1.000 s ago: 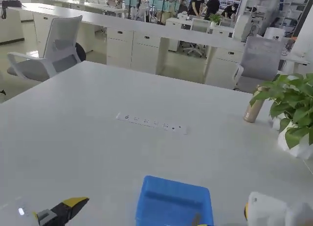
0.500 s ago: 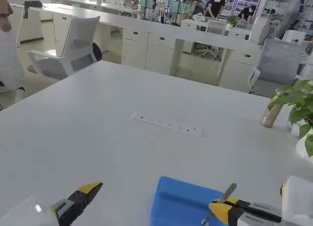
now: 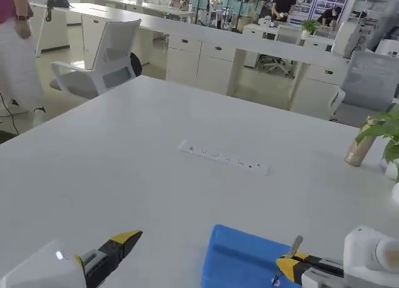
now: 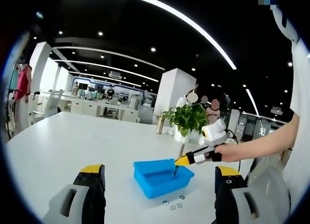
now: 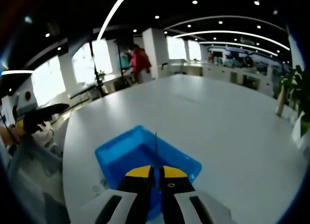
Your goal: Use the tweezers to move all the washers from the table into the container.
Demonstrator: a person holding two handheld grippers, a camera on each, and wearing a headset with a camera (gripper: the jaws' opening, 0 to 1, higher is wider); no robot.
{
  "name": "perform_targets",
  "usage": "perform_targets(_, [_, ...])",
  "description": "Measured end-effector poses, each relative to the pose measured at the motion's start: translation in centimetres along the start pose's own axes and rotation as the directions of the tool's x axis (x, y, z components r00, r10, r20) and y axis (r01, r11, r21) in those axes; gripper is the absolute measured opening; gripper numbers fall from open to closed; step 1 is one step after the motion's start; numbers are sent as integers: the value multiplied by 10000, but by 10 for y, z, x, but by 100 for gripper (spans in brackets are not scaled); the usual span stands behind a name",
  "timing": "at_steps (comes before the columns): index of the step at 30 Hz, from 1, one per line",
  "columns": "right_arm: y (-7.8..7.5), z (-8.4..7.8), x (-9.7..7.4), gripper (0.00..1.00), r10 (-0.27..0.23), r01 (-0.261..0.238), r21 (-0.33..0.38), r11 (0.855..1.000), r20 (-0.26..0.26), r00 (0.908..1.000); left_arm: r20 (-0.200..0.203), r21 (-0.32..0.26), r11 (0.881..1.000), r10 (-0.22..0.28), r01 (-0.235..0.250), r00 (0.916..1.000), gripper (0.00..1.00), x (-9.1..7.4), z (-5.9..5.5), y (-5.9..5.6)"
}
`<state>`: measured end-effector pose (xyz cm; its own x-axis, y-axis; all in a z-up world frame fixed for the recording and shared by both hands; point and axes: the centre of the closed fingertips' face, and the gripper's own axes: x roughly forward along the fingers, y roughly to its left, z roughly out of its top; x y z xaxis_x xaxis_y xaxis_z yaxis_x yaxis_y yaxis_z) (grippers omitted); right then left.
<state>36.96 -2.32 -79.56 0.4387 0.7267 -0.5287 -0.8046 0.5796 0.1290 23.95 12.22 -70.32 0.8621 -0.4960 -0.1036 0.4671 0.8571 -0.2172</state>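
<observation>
A blue container (image 3: 240, 260) sits on the white table (image 3: 156, 151) near its front edge. My right gripper (image 3: 287, 264) is shut on thin metal tweezers (image 3: 293, 245), and it hovers at the container's right side. In the left gripper view the tweezers (image 4: 178, 160) point down into the container (image 4: 160, 176), and several small washers (image 4: 172, 203) lie on the table just in front of it. My left gripper (image 4: 159, 171) is open with nothing between its jaws, and it is left of the container (image 3: 126, 240). The right gripper (image 5: 156, 169) looks over the container (image 5: 140, 156).
A flush power strip (image 3: 223, 158) lies in the middle of the table. A bronze bottle (image 3: 360, 149) and a potted plant (image 4: 186, 118) stand at the far right. A white chair (image 3: 100, 67) stands beyond the table's left side, and a person (image 3: 15, 45) is further left.
My right gripper has risen into the head view with the tweezers over the container. The left gripper has come up a little. The head camera has panned left.
</observation>
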Motion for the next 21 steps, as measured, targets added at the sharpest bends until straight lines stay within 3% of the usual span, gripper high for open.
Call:
perform_targets(4, [2, -4, 2, 3, -30, 29, 188, 9998, 33, 10000, -132, 32, 10000, -40, 40, 9999, 95, 1, -2, -1])
perform_targets(5, [-5, -7, 3, 3, -51, 51, 226, 9997, 19, 10000, -129, 48, 10000, -59, 60, 9999, 95, 1, -2, -2])
perform_targets(11, [3, -8, 1, 3, -108, 106, 328, 9994, 44, 9999, 498, -299, 9995, -24, 39, 9988, 96, -2, 9, 1])
perform_targets(15, [6, -5, -2, 3, -99, 98, 212, 9997, 48, 9999, 364, -356, 9994, 59, -46, 9993, 96, -2, 6, 3])
perform_targets(21, [10, 19, -18, 3, -19, -16, 321, 9995, 1100, 9939, 145, -127, 9999, -52, 54, 9999, 95, 0, 3, -1])
